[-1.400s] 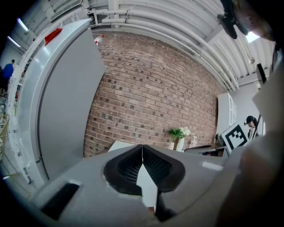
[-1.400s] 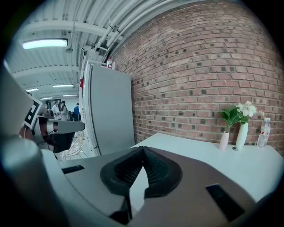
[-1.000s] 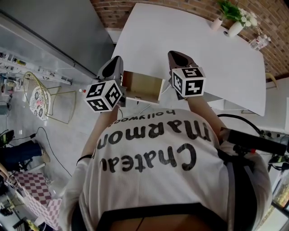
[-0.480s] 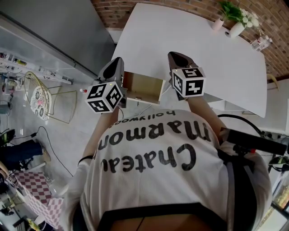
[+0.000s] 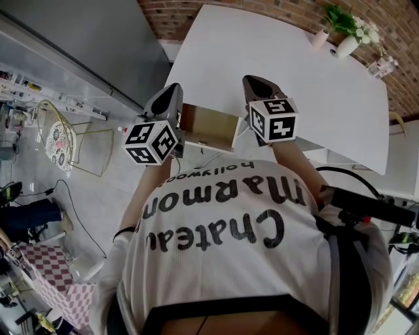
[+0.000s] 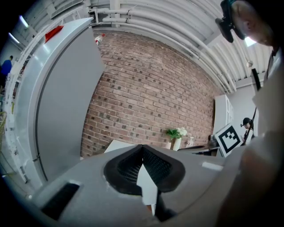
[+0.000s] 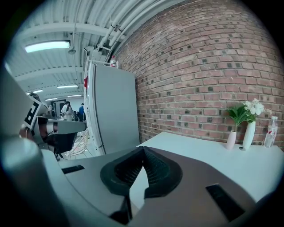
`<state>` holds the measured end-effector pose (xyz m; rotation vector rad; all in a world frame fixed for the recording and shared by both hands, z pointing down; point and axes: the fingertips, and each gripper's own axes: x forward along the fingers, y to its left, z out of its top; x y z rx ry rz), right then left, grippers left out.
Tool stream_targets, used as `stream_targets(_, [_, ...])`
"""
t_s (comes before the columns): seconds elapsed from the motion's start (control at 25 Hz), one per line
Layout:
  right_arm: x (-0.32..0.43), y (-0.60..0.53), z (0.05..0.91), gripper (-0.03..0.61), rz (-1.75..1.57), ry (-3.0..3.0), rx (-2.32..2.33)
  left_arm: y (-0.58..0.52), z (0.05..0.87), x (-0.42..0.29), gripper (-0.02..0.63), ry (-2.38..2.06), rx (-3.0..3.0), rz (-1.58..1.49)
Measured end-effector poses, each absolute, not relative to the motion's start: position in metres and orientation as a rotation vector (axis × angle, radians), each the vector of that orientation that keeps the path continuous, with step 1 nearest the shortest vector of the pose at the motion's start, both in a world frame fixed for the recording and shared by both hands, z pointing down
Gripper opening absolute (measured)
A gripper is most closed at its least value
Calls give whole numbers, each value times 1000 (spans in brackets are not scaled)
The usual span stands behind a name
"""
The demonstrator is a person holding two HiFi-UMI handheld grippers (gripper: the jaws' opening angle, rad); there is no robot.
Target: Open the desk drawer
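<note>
Room: brick wall [image 5: 216,8] behind a white desk [image 5: 262,46]; grey cabinet [image 5: 85,39] to the left, wire chair [image 5: 62,141] on the floor beside it.
Desk top: vases [image 5: 346,46] with plants and a bottle [image 5: 380,65] at the far right corner.
Drawer [image 5: 208,125]: pulled out from under the desk's near edge, wooden inside showing; sits between the two grippers.
Left gripper [image 5: 171,91]: just beside the drawer's left side; jaws closed, tips meeting, nothing between them. Can't tell if it touches the drawer.
Right gripper [image 5: 254,82]: at the desk edge, just beside the drawer's right side; jaws closed tip to tip, holding nothing.
Person: white printed shirt [image 5: 242,248] fills the lower head view.
</note>
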<state>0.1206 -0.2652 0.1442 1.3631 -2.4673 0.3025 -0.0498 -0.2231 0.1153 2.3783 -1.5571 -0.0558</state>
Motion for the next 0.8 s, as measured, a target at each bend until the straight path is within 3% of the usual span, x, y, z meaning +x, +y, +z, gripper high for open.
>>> stream_targets(0.8, [121,-256,141,14,286,-2457,1364,-215,112,-56,15,-1593,2377,-47])
